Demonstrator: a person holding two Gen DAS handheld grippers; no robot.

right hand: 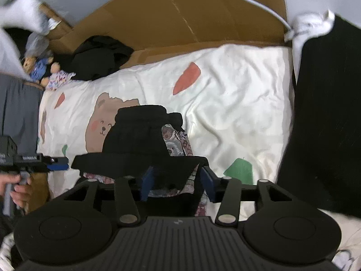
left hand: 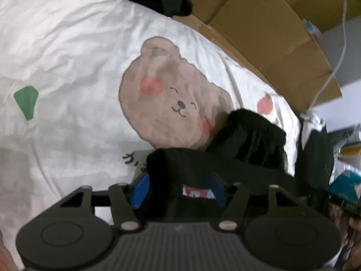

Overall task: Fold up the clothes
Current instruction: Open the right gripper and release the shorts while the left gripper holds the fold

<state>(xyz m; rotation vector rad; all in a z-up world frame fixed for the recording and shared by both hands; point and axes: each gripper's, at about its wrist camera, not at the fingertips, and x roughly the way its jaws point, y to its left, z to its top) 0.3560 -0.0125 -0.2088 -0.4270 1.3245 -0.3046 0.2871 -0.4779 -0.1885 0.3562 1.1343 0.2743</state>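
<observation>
Black knit garment (right hand: 137,135), seemingly pinched by both grippers' jaws, sags limply

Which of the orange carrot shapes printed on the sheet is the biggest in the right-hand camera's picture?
The carrot near the sheet's middle, right of the black garment. The other, by the bear print at the left, looks much smaller.

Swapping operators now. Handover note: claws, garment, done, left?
Left claw: shut on the black garment.
Right claw: shut on the same garment's edge; patterned lining shows beside it.
Garment lies bunched on the bear-print sheet, held along its near edge between both claws.
Done: both grips taken. The fold is not flat yet.
Left: lay the fold down, flatten, release.
</observation>
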